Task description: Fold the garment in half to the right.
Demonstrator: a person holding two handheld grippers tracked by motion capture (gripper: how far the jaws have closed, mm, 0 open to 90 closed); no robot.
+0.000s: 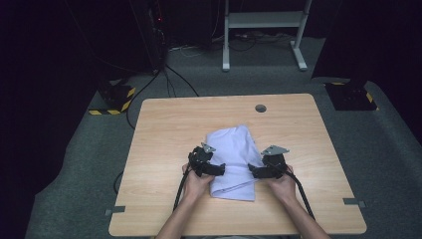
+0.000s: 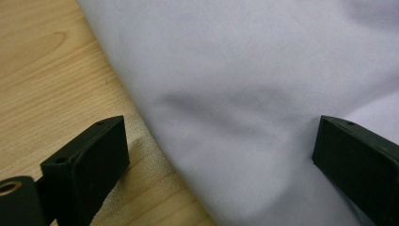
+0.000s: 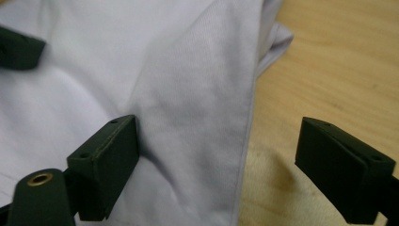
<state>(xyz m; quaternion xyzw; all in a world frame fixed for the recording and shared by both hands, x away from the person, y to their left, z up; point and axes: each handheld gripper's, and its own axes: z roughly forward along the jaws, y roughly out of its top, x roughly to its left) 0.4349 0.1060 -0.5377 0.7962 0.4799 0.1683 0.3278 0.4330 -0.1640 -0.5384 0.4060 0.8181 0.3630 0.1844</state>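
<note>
The left gripper [image 2: 221, 155] has its jaws spread wide across the left edge of the folded white cloth [image 2: 244, 94]; the right gripper [image 3: 219, 165] likewise straddles its right edge, jaws apart; the cloth lies mid-table [image 1: 164, 124], near the person's side; no readable writing.

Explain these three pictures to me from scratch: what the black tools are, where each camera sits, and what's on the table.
A person sits at a wooden table and holds a black hand-held clamp in each hand: the left gripper and the right gripper. The wide picture comes from a camera above. The other two come from cameras riding on each gripper, looking along its jaws. A folded pale lilac cloth lies on the table. Both grippers stand open, each straddling one side edge of the cloth; nothing is clamped yet.
</note>
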